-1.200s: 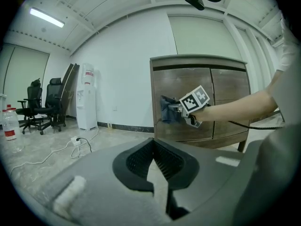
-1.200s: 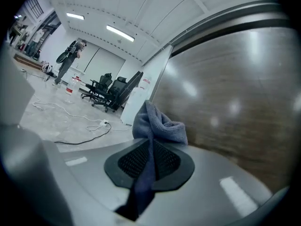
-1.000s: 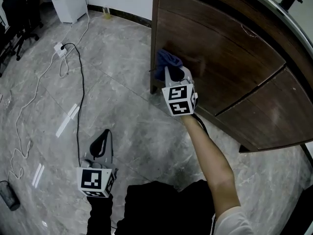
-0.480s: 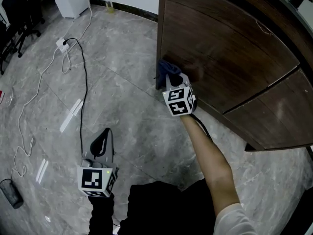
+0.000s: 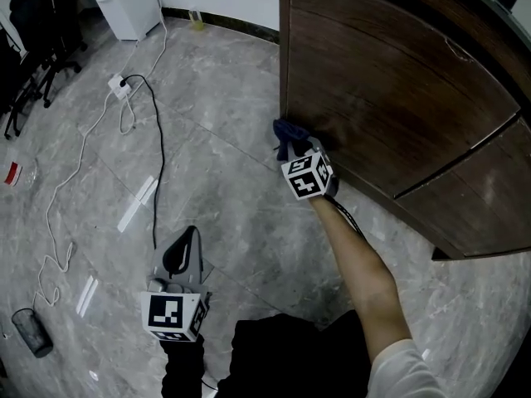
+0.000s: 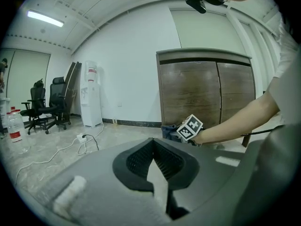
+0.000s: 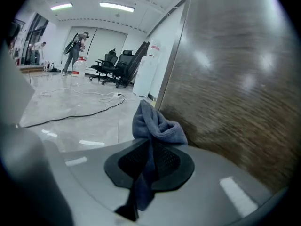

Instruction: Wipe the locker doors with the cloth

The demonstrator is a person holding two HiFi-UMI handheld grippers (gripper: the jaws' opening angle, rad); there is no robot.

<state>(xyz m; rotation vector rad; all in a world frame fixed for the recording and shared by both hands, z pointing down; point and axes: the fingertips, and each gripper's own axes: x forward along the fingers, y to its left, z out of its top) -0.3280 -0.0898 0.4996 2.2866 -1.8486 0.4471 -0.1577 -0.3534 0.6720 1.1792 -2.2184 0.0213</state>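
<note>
Two grippers are at work, one in each of my hands. My right gripper (image 7: 150, 147) has its jaws nearly closed, pinching a blue cloth (image 7: 157, 124); one bunch of it stands up past the tips and a tail hangs back between the pads. In the head view that cloth sits at centre frame, at the lower left corner of the dark wooden locker door (image 5: 390, 89), just above the grey stone floor (image 5: 216, 197); whether it presses flat on the wood I cannot tell. My left gripper (image 5: 181, 251) is at the lower left, well apart from the locker, its jaws pressed together with nothing between them. Both marker cubes show only black and white squares, no letters. The water dispenser (image 6: 89, 95) at the far wall and the bottle (image 6: 15, 133) at the left edge each carry a red label too small to read. The locker is cut off by the upper and right edges of the head view.
</note>
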